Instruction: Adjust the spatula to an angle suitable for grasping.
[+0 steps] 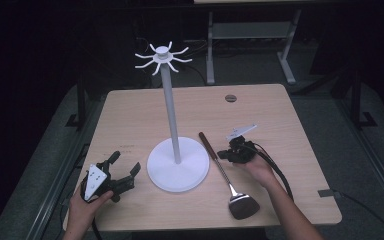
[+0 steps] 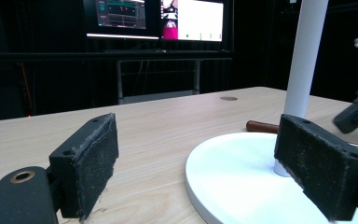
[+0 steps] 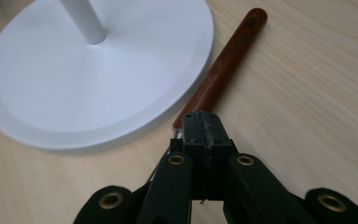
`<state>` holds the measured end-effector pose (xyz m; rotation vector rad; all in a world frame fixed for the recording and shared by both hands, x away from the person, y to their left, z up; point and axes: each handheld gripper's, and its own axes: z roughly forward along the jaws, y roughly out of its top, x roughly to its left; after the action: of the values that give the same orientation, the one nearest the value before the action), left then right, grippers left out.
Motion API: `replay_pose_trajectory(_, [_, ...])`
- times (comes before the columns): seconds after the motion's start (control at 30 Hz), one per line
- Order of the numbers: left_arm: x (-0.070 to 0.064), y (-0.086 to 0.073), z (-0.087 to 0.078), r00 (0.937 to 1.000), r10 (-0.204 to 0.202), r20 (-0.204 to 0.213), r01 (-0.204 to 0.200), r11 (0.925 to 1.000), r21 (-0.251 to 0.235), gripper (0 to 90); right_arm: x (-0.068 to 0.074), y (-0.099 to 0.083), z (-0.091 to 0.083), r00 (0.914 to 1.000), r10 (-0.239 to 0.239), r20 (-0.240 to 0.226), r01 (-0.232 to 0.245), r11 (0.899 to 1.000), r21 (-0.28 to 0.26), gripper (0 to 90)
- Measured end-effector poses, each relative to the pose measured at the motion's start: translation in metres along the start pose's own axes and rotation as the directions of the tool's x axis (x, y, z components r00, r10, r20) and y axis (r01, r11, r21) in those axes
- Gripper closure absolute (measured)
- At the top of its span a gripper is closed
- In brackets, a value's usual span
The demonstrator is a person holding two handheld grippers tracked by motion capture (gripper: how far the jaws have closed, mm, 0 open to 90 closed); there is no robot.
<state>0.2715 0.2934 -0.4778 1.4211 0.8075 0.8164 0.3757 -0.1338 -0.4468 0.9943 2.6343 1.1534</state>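
Beside the white stand point(image 1: 178, 170), right gripper point(image 3: 204, 128) jaws pinch the spatula point(image 1: 227, 176); left gripper point(image 2: 205, 163) gapes empty

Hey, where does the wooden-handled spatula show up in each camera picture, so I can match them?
High view: the spatula lies right of centre, handle up-left, metal blade near the table's front edge.
Left gripper view: the brown handle end lies at mid-right, behind the stand's base.
Right gripper view: the handle runs from the top centre down to the right gripper, whose jaws are shut on it.
Shared landmark: the white stand beside the handle.
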Motion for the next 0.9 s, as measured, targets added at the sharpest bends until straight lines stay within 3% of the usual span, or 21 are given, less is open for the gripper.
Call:
replay_pose_trajectory(0.17, [0.0,0.0,0.0,1.0,0.0,-0.001,0.0,1.0,-0.002,13.0,0.015,-0.01,-0.012,0.9999,-0.013,0.005,0.013,1.0,0.021,89.7])
replay_pose_trajectory(0.23, [0.0,0.0,0.0,1.0,0.0,-0.004,0.0,1.0,-0.001,13.0,0.027,-0.017,-0.02,0.9998,-0.018,0.006,0.018,1.0,0.023,89.6])
replay_pose_trajectory(0.5, [0.001,0.0,-0.001,1.0,0.005,-0.008,-0.005,1.0,0.004,13.0,0.056,-0.035,-0.031,0.9995,-0.032,0.003,0.031,0.998,0.061,89.6])
replay_pose_trajectory(0.7, [0.0,0.0,0.0,1.0,0.005,-0.008,-0.005,1.0,0.004,13.0,0.066,-0.051,-0.035,0.9997,-0.025,0.0,0.025,0.995,0.095,89.6])
replay_pose_trajectory(0.9, [0.001,0.0,-0.001,0.9999,0.005,-0.01,-0.005,1.0,0.004,13.0,0.064,-0.052,-0.03,0.9997,-0.026,-0.002,0.026,0.993,0.118,89.6])
